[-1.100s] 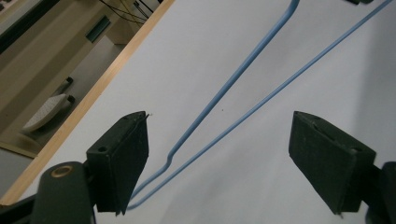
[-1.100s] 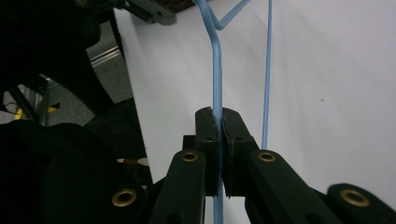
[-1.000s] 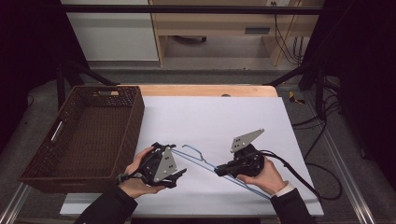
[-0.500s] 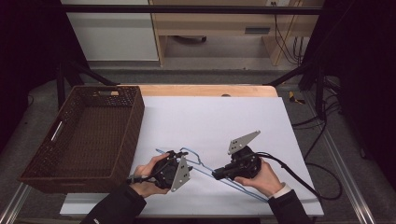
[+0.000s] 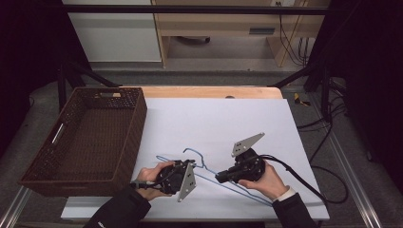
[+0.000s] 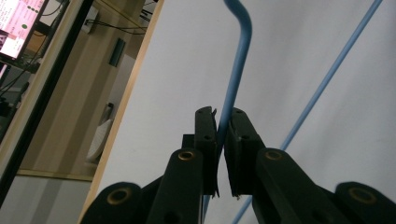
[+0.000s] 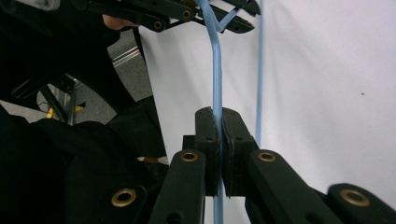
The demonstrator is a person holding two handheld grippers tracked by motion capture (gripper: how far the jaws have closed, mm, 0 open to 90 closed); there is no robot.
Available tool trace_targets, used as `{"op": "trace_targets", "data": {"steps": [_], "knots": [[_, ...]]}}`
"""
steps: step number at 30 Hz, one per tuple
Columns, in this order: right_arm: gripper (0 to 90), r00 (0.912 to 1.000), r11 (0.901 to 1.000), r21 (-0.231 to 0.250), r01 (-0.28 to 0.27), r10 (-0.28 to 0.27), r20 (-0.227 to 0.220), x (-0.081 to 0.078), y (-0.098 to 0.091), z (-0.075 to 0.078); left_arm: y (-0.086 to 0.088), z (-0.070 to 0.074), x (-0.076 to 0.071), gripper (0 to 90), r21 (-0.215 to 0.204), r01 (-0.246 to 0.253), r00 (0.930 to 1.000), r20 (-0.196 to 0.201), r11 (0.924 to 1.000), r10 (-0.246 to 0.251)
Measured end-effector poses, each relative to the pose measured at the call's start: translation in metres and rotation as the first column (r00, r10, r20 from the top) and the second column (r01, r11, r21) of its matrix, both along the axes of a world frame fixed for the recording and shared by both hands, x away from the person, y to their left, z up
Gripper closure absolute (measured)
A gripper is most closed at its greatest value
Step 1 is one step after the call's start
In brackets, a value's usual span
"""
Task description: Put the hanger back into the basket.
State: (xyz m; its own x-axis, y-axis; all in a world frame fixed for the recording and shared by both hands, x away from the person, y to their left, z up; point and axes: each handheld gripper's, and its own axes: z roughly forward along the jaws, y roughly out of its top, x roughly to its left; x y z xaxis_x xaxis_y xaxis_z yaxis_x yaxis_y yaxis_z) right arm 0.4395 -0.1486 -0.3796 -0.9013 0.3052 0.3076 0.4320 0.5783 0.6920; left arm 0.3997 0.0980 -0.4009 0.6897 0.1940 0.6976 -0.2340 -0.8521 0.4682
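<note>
Both grippers have hold of a blue wire hanger [image 5: 209,173]: the left gripper [image 6: 223,140] has its jaws clenched on the wire near the hook, which bends away just beyond their tips, and the right gripper [image 7: 219,135] is clamped on a straight run of wire that passes between its jaws. The hanger looks lifted just off the white sheet [image 5: 214,123], though the high view is too coarse to be sure. The grasp is made; if the empty wicker basket [image 5: 81,137] beyond the left jaws is the goal, the carry and release remain.
</note>
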Motion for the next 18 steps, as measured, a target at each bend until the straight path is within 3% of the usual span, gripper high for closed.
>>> {"op": "trace_targets", "data": {"steps": [3,9,13,15,16,17,18], "knots": [[87.3,0.9999,1.0000,0.002,0.008,-0.008,0.009,0.001,-0.001,0.001,-0.001,0.000,-0.001,85.5,0.006,-0.001,1.0000,0.008,1.0000,0.001],[86.9,0.9994,0.9996,0.005,0.026,-0.026,0.022,0.002,-0.004,0.005,-0.003,0.003,-0.002,87.0,0.014,-0.011,0.9995,-0.028,0.9998,0.011],[80.2,0.9965,0.9987,0.007,0.050,-0.051,0.067,0.002,-0.007,0.008,-0.006,0.009,-0.001,87.1,0.016,-0.039,0.9976,-0.056,0.9991,0.040],[73.7,0.9877,0.9953,0.016,0.095,-0.097,0.123,0.001,-0.013,0.013,-0.008,0.012,0.000,87.1,0.013,-0.073,0.9948,-0.071,0.9973,0.074],[73.7,0.9877,0.9953,0.016,0.095,-0.097,0.123,0.001,-0.013,0.013,-0.010,0.014,0.002,87.1,0.010,-0.095,0.9919,-0.084,0.9954,0.096],[65.2,0.9757,0.9886,0.047,0.143,-0.149,0.161,0.000,-0.020,0.018,-0.012,0.017,0.006,87.1,-0.008,-0.134,0.9865,-0.096,0.9910,0.132],[65.2,0.9757,0.9886,0.047,0.143,-0.149,0.161,0.000,-0.020,0.018,-0.012,0.017,0.006,87.1,-0.008,-0.134,0.9865,-0.096,0.9910,0.132]]}}
